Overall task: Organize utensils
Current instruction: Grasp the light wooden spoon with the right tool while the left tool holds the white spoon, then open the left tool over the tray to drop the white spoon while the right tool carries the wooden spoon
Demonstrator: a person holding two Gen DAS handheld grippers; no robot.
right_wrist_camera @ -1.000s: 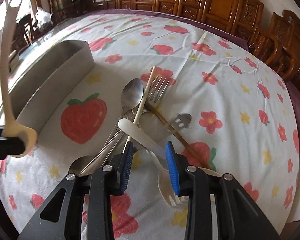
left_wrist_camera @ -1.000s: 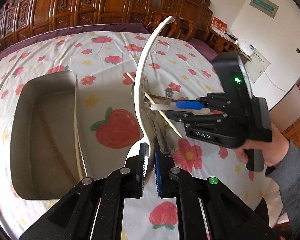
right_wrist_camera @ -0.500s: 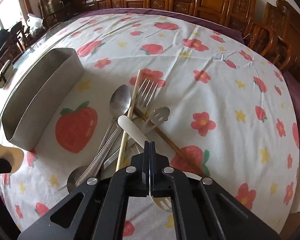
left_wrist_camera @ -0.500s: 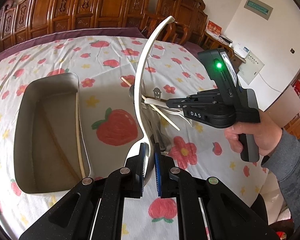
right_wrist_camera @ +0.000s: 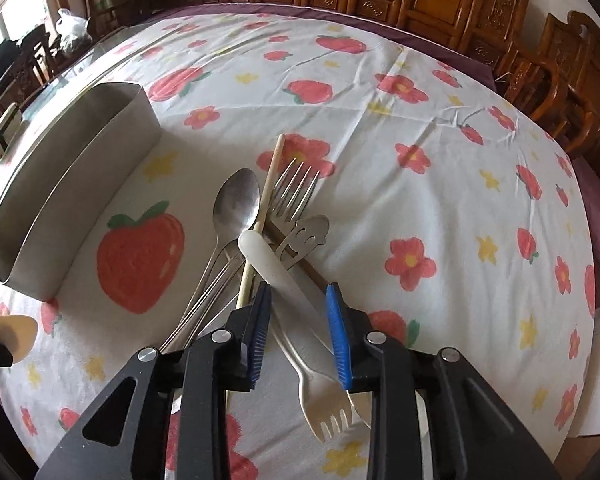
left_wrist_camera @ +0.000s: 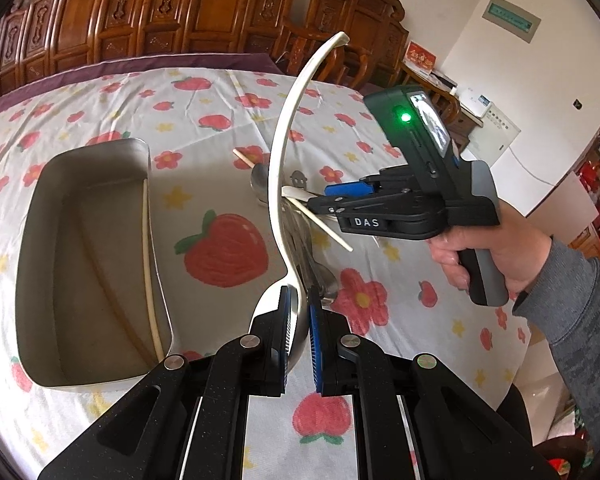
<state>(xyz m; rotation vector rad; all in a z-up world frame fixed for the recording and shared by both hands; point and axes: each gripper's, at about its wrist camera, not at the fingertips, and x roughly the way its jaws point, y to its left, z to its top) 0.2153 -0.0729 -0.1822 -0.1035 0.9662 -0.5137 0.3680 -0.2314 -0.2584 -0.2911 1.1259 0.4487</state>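
My left gripper (left_wrist_camera: 298, 320) is shut on the bowl of a cream spoon (left_wrist_camera: 278, 184), whose long handle curves up over the table. The same spoon's bowl (right_wrist_camera: 8, 332) shows at the left edge of the right wrist view. My right gripper (right_wrist_camera: 299, 332) (left_wrist_camera: 328, 195) hangs over the utensil pile, jaws opening. A white-handled knife (right_wrist_camera: 264, 260) and a cream fork (right_wrist_camera: 320, 408) lie between its blue pads, which stand apart from them. The pile also holds a metal spoon (right_wrist_camera: 236, 200), a metal fork (right_wrist_camera: 296, 184) and a wooden chopstick (right_wrist_camera: 270, 176).
A steel tray (left_wrist_camera: 40, 208) (right_wrist_camera: 72, 172) stands left of the pile with one chopstick (left_wrist_camera: 150, 260) inside. A smiley-cut metal handle (right_wrist_camera: 306, 236) lies across the pile. Carved wooden chairs (right_wrist_camera: 548, 80) ring the table. A person's hand (left_wrist_camera: 496, 256) holds the right gripper.
The right gripper's jaws closed fully half a second ago and have since parted again around the white handle. The left gripper and its spoon have stayed put.
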